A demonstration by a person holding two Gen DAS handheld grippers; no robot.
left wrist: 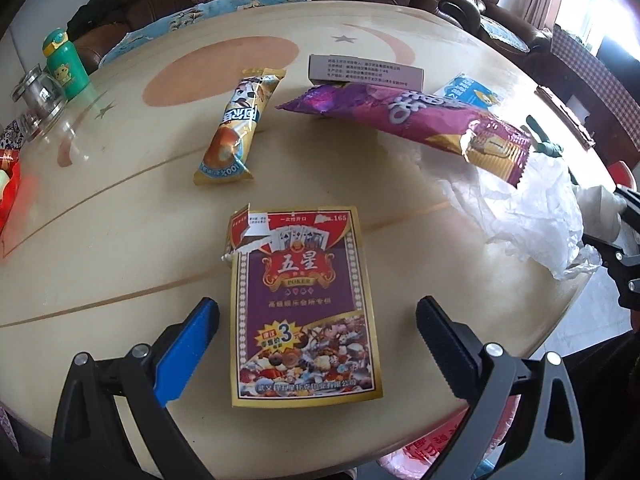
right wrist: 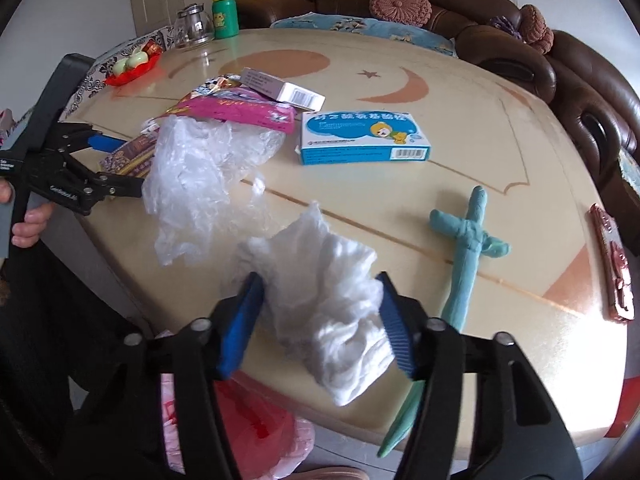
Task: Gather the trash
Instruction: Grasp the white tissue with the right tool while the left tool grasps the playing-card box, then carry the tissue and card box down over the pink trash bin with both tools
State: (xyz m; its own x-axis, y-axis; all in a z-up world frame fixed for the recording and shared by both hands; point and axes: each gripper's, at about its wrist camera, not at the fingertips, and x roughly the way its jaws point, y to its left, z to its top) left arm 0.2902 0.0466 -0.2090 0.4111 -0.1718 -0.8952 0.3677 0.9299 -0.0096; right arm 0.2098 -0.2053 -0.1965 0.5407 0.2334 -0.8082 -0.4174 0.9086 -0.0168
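While lying crumpled near the cream table's [right wrist: 460, 152] front edge, soft white tissue wad [right wrist: 328, 316] stretches toward the camera, clamped between right gripper [right wrist: 320, 320]; left gripper [left wrist: 316, 336] spread wide, straddling poker-card box [left wrist: 304, 304]

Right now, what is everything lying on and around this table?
card box: one, purple and gold, between left gripper's fingers
snack wrappers: two, yellow and purple, mid-table
tissue: one, white, between right gripper's pads
plastic bag: one, clear, crumpled
medicine boxes: two, blue and grey
cloth strip: one, teal, knotted
bottle: one, green, far edge
glass pot: one, beside bottle
sofa: brown, behind table
left gripper: open
right gripper: closing on tissue
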